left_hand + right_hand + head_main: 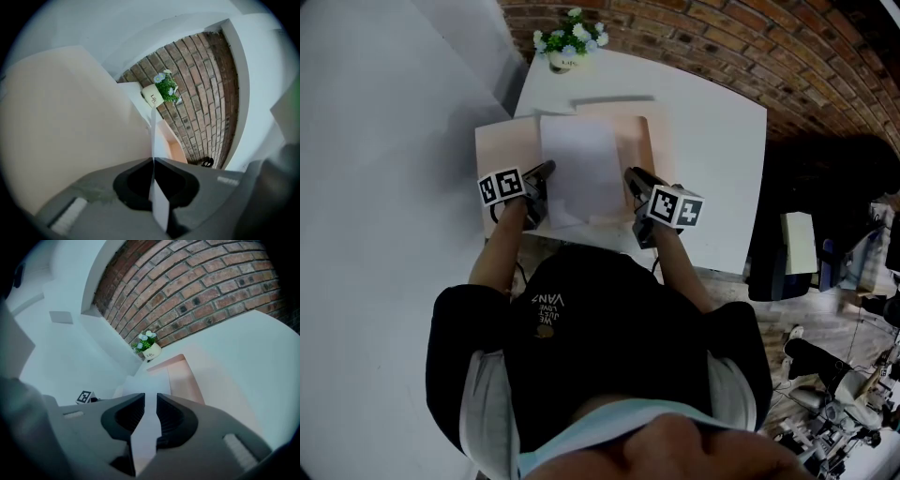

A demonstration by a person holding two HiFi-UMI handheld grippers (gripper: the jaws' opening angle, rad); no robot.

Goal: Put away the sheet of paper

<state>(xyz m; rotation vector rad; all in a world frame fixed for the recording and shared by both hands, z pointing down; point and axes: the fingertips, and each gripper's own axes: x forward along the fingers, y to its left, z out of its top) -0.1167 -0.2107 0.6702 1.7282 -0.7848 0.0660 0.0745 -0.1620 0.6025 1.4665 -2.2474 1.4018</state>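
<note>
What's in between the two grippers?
The sheet of paper lies between the left gripper and the right gripper, over a peach folder; the head view shows it.

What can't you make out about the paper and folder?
- Head view: the sheet of paper covers the folder's middle.
- Left gripper view: the sheet shows edge-on, its face hidden.
- Head view: the person's torso hides part of the table's near edge.
- Head view: flower pot print too small.
</note>
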